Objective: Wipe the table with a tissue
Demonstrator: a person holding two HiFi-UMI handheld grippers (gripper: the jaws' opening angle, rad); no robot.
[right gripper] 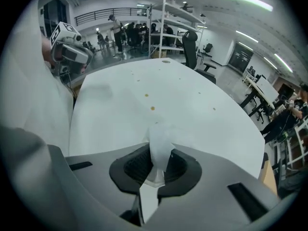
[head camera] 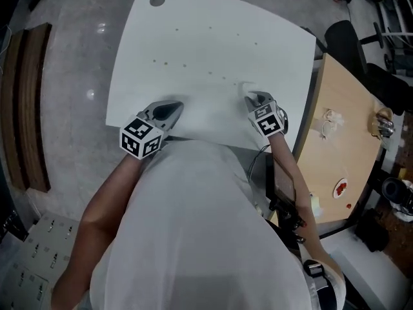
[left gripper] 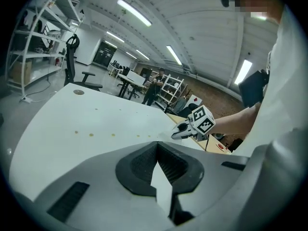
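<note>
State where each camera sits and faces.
Head view: on the head, facing down at white rectangular table, forearms, left gripper, right gripper.
Left gripper view: behind its shut jaws, facing across the table.
Right gripper view: behind jaws pinching white paper tissue, facing across the table.
Shared: each gripper view shows the other gripper.

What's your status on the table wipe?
Right gripper shut on tissue, down at the table. Left gripper shut, empty. Brown spots ahead of the tissue, nothing blocking them.
</note>
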